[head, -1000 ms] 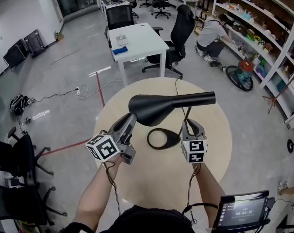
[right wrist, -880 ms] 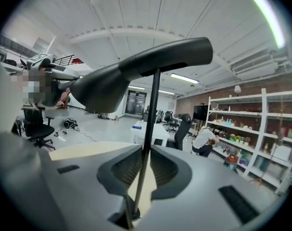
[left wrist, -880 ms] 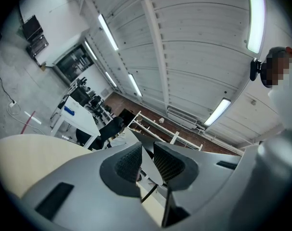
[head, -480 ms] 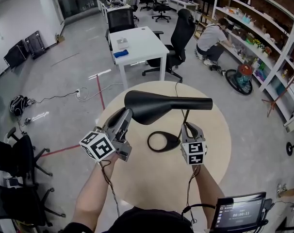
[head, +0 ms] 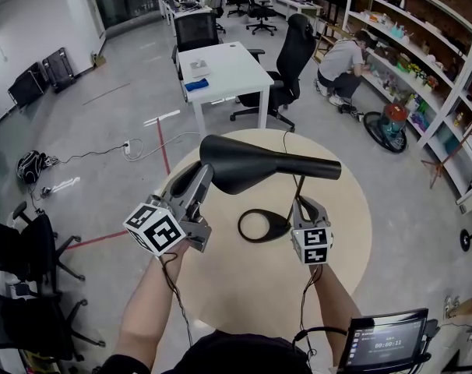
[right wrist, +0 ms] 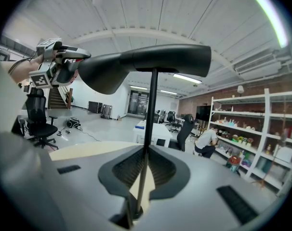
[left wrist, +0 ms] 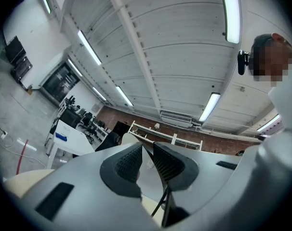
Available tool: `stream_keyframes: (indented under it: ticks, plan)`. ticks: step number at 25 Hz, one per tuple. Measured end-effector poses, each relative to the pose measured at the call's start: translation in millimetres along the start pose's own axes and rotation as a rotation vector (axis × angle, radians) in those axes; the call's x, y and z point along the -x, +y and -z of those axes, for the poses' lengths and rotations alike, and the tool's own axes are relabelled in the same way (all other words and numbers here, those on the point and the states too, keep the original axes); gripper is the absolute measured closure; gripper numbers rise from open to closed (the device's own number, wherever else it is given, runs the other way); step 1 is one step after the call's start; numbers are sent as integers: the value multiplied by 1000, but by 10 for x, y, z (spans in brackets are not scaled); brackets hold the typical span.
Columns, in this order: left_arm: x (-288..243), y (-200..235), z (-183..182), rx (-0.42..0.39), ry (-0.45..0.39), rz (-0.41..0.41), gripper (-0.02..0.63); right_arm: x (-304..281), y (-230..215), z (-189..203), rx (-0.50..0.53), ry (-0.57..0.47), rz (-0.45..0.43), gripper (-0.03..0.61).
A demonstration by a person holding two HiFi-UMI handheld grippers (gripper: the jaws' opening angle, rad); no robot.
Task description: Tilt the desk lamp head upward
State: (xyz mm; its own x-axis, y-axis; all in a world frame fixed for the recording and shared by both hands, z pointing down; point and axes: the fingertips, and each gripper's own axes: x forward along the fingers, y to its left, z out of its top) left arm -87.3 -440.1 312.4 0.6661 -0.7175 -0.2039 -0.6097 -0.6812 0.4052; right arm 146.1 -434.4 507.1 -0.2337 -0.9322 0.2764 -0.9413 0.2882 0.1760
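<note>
round table [head: 341, 232], right fingers [right wrist: 128, 166] just closing on lamp stem [right wrist: 151, 109]

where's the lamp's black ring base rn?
Head view: the black ring-shaped lamp base lies on the round wooden table, just left of the right hand-held gripper, below the black cone lamp head.
</note>
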Motion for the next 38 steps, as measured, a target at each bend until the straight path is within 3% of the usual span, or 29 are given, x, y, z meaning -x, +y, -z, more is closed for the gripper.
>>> stream_keyframes:
  ticks: [5, 8, 10, 17, 29, 35, 38]
  plan:
    - [-113, -148, -153, -52, -11, 31, 534, 3, 8, 73, 10, 26, -16, 575]
    - [-217, -283, -198, -88, 13, 54, 534, -37, 193, 202, 85, 67, -72, 575]
    - [-260, -325, -198, -96, 21, 71, 534, -65, 266, 237, 117, 63, -65, 575]
    - [-210, -222, -198, -61, 11, 42, 534, 61, -161, 122, -23, -4, 57, 575]
    - [-158, -157, -284, -38, 1, 33, 534, 109, -49, -74, -77, -103, -27, 489]
    - [-136, -149, -296, -50, 7, 31, 537, -36, -11, -206, -14, -112, 11, 489]
    - [-145, -201, -340, -63, 2, 41, 537, -40, 9, -196, -29, -113, 17, 523]
